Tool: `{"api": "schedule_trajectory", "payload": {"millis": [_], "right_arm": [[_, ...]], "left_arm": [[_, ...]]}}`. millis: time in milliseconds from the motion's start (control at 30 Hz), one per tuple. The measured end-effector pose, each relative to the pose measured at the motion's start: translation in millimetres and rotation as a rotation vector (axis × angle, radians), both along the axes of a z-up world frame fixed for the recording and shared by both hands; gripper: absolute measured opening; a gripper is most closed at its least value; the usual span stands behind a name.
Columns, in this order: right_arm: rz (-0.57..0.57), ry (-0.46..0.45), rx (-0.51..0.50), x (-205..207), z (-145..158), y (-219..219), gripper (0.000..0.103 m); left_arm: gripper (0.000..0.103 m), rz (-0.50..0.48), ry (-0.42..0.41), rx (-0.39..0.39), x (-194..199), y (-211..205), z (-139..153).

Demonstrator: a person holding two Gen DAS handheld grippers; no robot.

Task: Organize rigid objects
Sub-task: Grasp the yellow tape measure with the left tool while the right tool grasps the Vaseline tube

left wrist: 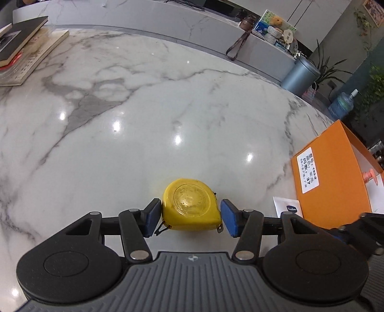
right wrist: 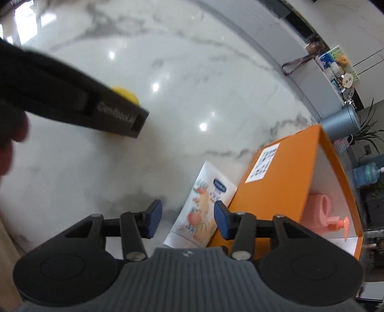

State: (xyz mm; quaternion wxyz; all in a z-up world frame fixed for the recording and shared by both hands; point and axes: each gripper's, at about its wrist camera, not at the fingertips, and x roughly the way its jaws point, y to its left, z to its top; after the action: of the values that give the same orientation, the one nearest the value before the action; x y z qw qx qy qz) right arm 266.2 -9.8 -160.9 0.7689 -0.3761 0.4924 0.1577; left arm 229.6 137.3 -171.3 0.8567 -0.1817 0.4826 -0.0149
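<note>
On the white marble bench (left wrist: 144, 120), left tongs (left wrist: 190, 216) straddle a yellow round tape measure (left wrist: 190, 206), pads not yet clamped; right tongs (right wrist: 187, 218) hang released. An off-centre squeeze could skid it away.

Broad bare stretch of marble desk (left wrist: 148, 115) ahead of left gripper (left wrist: 190, 217); yellow tape measure (left wrist: 192, 207) fills gap between its fingers (left wrist: 153, 216); book stack (left wrist: 26, 45) blocks far left corner; orange box (right wrist: 283, 177) walls off right side, top open; cream tube (right wrist: 204, 206) lies against box, under right gripper (right wrist: 187, 219); raised ledge (left wrist: 148, 20) bounds far edge.
</note>
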Motion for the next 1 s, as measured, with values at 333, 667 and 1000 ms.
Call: {"api": "schedule_trajectory", "payload": {"millis": [333,667,1000], "right_arm": [[-0.046,0.045,-0.093,16,-20,-1,0.04],[-0.075,0.193,0.195,11,-4,1,0.0],[-0.113,0.004,0.004,-4,4,14,0.052]], "left_arm": [[0.062,0.012,0.005,-0.066,8,8,-7],[0.062,0.015,0.006,-0.086,7,12,-9],[0.062,0.02,0.002,-0.109,6,12,-9]]}}
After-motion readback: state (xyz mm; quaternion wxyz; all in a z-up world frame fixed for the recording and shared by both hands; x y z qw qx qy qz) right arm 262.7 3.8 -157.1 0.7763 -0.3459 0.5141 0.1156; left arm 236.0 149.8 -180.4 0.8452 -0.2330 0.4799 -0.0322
